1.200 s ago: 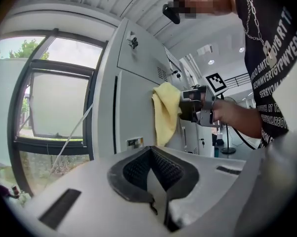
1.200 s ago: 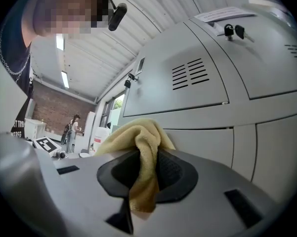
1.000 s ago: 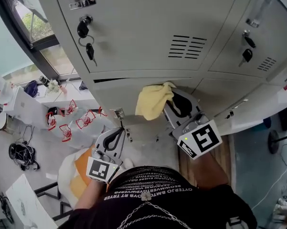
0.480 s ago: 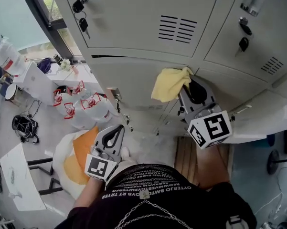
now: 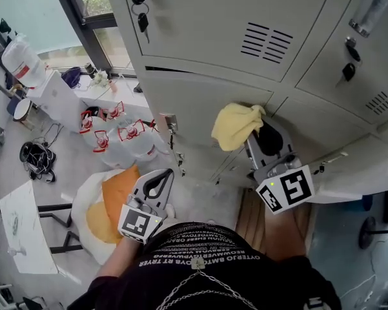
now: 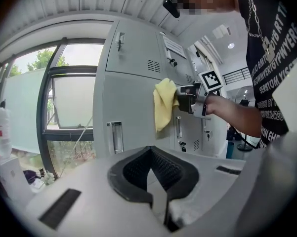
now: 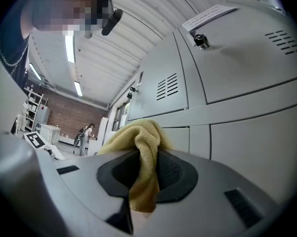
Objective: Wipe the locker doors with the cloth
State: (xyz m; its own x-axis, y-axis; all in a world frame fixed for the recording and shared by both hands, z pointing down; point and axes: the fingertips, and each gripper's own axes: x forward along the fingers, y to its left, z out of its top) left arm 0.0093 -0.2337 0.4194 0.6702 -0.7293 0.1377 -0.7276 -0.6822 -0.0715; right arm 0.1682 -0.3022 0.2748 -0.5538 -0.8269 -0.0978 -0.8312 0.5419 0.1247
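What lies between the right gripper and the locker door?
The yellow cloth, shut in the right gripper, sits between it and the locker door; the head view shows this.

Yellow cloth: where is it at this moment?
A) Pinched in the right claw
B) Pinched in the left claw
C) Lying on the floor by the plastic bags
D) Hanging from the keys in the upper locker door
A: the right gripper view shows the yellow cloth clamped between the jaws of the right claw, while the left claw has nothing between its jaws.
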